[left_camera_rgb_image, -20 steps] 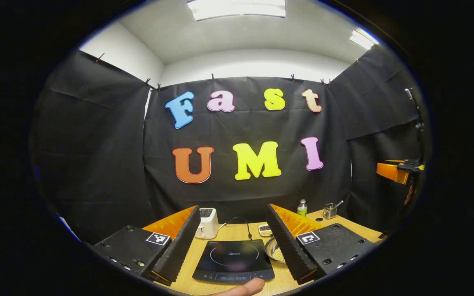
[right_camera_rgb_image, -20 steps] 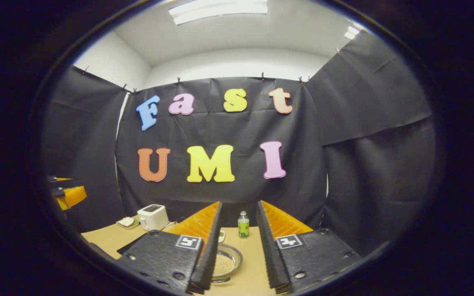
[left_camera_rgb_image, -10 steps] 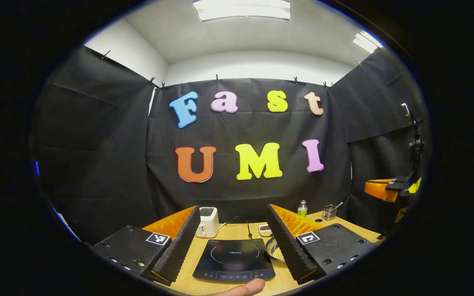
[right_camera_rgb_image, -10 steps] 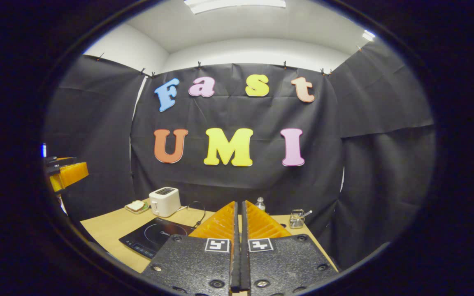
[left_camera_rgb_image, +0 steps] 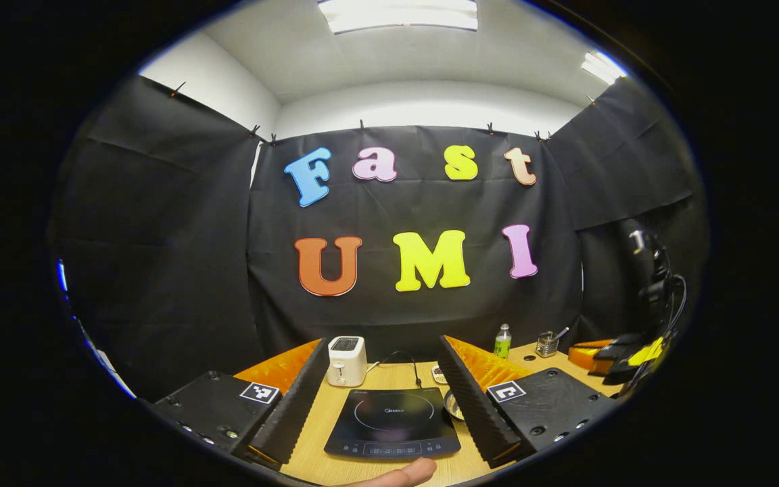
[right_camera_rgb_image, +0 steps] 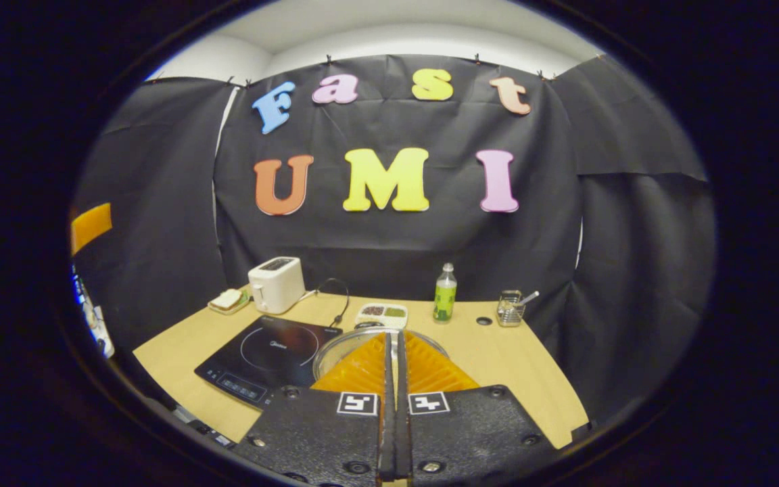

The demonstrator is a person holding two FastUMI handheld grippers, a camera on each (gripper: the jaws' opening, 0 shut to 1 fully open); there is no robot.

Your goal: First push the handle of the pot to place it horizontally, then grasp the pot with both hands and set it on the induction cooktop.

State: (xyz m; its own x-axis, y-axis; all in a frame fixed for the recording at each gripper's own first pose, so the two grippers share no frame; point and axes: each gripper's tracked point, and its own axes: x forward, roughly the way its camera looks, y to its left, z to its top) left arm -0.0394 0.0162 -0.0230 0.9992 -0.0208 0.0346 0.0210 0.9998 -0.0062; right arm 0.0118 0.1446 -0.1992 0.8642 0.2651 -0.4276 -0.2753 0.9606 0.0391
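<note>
Cooktop [right_camera_rgb_image: 268,352] lies flat on the tabletop [right_camera_rgb_image: 498,358], with the pot [right_camera_rgb_image: 335,348] just right of it, partly hidden behind the right gripper [right_camera_rgb_image: 394,341], whose fingers are pressed together on nothing. Left gripper [left_camera_rgb_image: 381,379] hangs wide apart over the cooktop; a toaster [right_camera_rgb_image: 276,284], bottle [right_camera_rgb_image: 444,294] and snack tray [right_camera_rgb_image: 381,314] stand farther back.

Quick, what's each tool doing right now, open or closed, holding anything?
Left tool: open, holding nothing, above the induction cooktop.
Right tool: closed, nothing between its fingers, in front of the pot.
</note>
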